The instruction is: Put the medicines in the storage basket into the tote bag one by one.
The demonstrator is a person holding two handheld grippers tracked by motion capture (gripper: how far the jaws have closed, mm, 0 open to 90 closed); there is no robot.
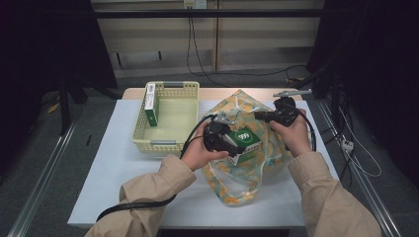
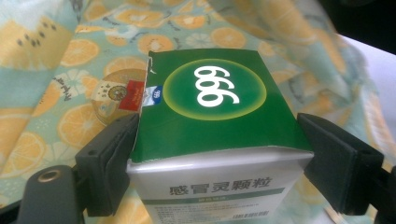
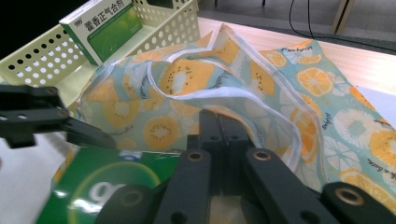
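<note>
Box (image 2: 215, 121) in left gripper (image 2: 217, 154): dark green top, lime-ringed green circle, white "999"; white front face, dark characters, green stripe. Bag (image 3: 261, 88): pale aqua, orange slices, yellow kiwi-like slices, white trim. Small red-and-gold label (image 2: 116, 95) on bag, print too blurred to read. Basket (image 1: 170, 121): pale yellow, perforated walls. Second box (image 3: 100, 28) in basket: green and white, white characters. Gripper jaws black. Table (image 1: 113, 168): white top, wood far edge. Sleeves (image 1: 143, 192): beige.

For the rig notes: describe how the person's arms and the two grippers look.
Both arms wear beige sleeves. The left gripper and right gripper are black, each trailing a black cable. The pads are flat black blocks on bolted links. A grey plate tops the left gripper.
</note>
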